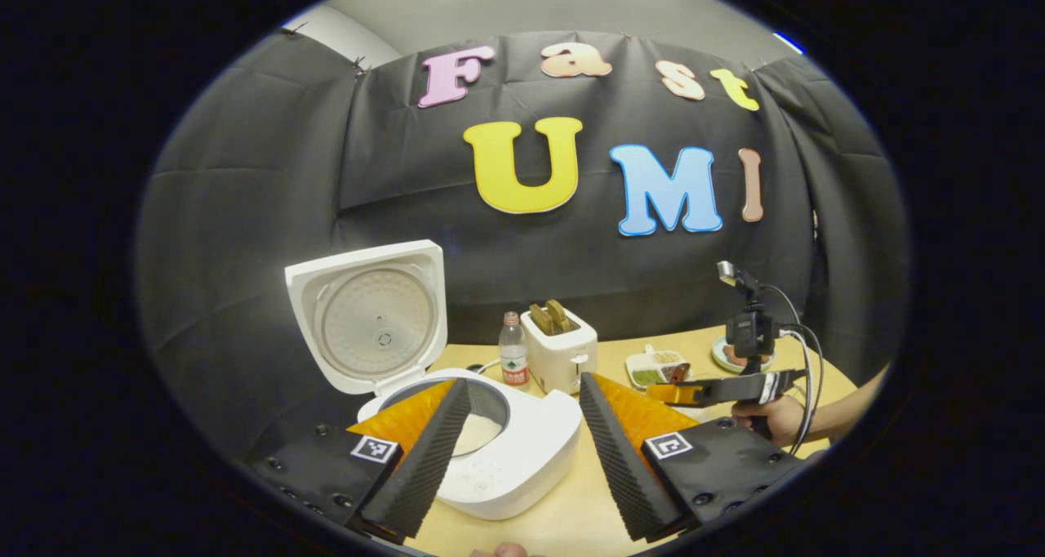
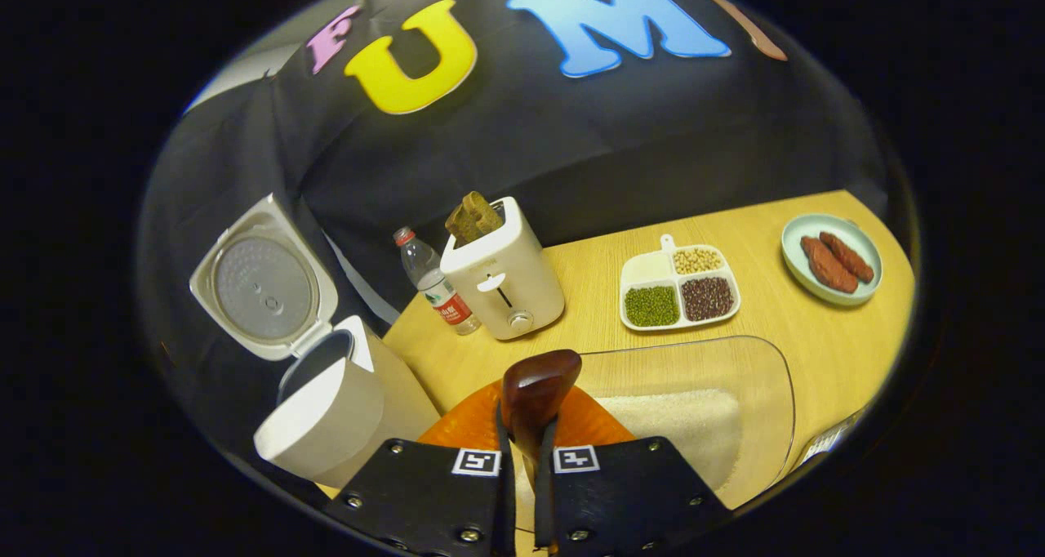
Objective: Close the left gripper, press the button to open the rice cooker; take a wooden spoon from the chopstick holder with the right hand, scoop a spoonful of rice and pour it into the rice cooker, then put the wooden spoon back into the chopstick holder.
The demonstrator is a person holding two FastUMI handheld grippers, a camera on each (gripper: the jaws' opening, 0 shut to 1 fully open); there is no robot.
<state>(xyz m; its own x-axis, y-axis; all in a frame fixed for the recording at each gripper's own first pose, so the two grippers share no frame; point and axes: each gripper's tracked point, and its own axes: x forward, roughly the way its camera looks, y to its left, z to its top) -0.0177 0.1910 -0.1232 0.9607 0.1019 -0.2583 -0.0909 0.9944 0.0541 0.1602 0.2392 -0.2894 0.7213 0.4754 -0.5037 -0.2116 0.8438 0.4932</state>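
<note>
1. Left gripper (image 1: 522,426): fingers spread wide, holding nothing, lower centre, flanking the white rice cooker (image 1: 490,451), lid up
2. Right gripper (image 2: 522,459): clamped on the glossy wooden spoon (image 2: 535,394), above the clear rice container (image 2: 735,377)

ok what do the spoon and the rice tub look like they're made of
Spoon: looks like dark wood with a smooth varnished finish; its rounded bowl shows a soft highlight. Tub: probably clear plastic, possibly glass; the table and rice show straight through its walls.
</note>
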